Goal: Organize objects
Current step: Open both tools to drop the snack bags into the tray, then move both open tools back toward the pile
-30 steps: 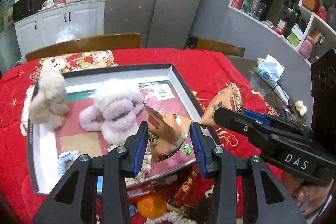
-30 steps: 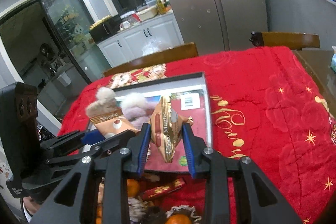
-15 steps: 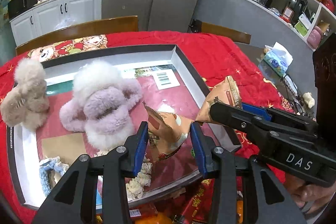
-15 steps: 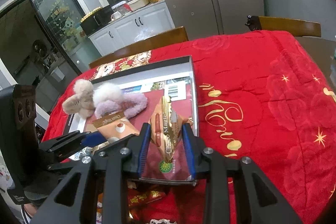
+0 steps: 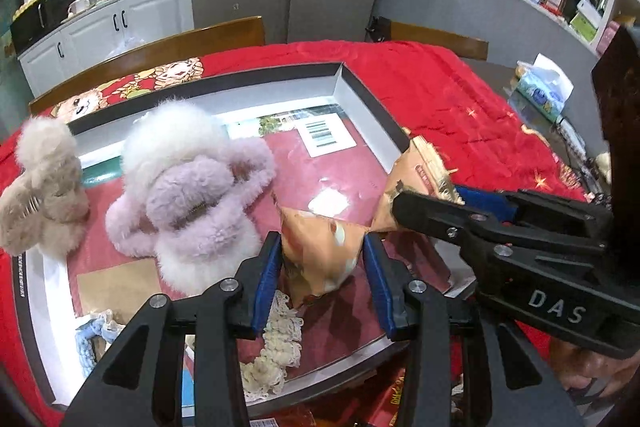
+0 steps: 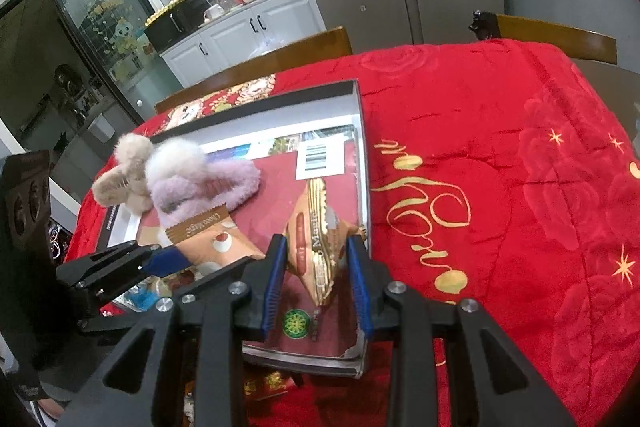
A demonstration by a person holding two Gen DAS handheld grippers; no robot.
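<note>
Left wrist view: my left gripper [image 5: 324, 267] has its blue pads pinching a tan snack packet [image 5: 320, 259] across its puffed middle, held over the near right part of the shallow box tray [image 5: 372, 111]. I cannot tell whether the packet's lower corner touches the tray floor. My right gripper [image 5: 436, 195] enters from the right, clamped on a second, gold snack packet [image 5: 420, 171] near the tray's right wall. Already lying in the tray: a lilac fluffy hair claw [image 5: 192, 203], a beige fluffy hair claw [image 5: 44, 187] at the left, and a cream lace scrunchie [image 5: 276, 331] just under my pads.

Right wrist view: the right gripper [image 6: 318, 275] pinches the gold packet [image 6: 316, 247] upright over the tray's near right corner, just inside the wall. The left gripper [image 6: 192, 255] holds the tan packet [image 6: 212, 231] beside it, in front of the lilac claw [image 6: 200, 183].

Handling judgement: both packets look light, air-filled and glossy, so likely slippery and crushable. Grip lightly across the belly or on the stiffer crimped end seam. Release low, so that neither slides onto the red tablecloth [image 6: 500, 187].
</note>
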